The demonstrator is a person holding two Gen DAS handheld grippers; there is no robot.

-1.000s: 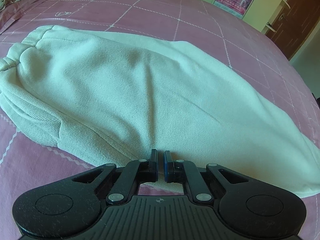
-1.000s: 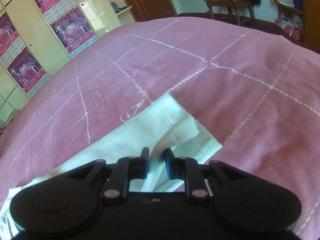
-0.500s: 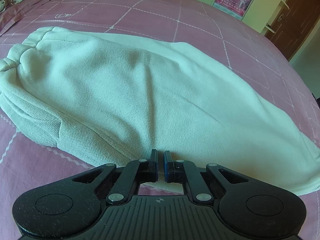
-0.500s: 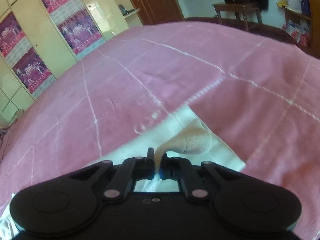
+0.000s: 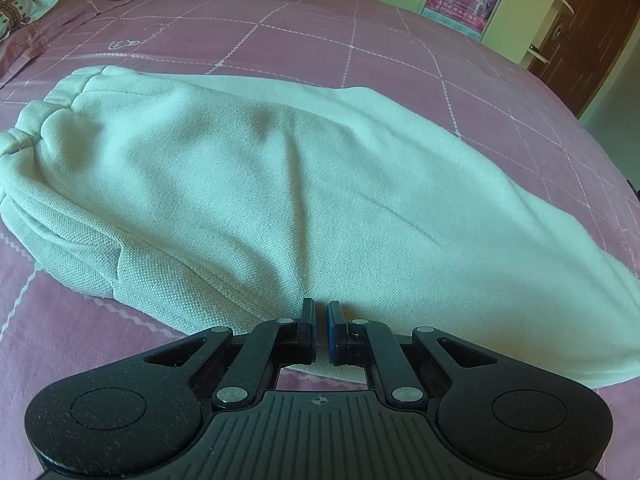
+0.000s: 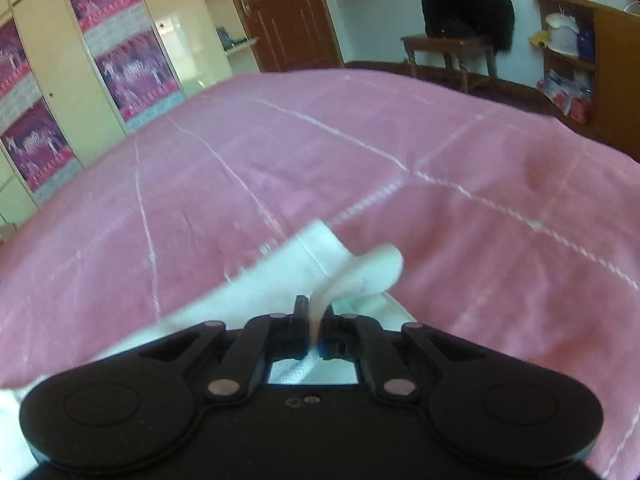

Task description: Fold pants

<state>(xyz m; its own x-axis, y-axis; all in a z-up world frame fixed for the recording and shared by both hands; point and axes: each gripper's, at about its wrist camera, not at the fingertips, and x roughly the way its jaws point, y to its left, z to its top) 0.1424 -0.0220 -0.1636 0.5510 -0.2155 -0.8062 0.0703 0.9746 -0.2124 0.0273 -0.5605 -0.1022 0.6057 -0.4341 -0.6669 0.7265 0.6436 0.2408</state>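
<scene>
White pants (image 5: 256, 184) lie folded lengthwise on the pink bed, waistband at the left, legs running right. My left gripper (image 5: 320, 312) hovers at the near edge of the pants with its jaws nearly closed and nothing between them. In the right wrist view, my right gripper (image 6: 314, 312) is shut on the pant leg hem (image 6: 340, 268) and holds it lifted off the bed; the hem end curls forward past the fingertips. This view is motion-blurred.
The pink checked bedspread (image 5: 360, 40) spreads all around the pants. Wardrobe doors with posters (image 6: 120, 52) stand beyond the bed. A brown door (image 6: 280, 12), a wooden stool (image 6: 452, 52) and shelves (image 6: 572, 60) stand past the far bed edge.
My right gripper closed on the pant leg hem and lifted it off the bed, tilting upward. The left gripper stayed nearly still.
</scene>
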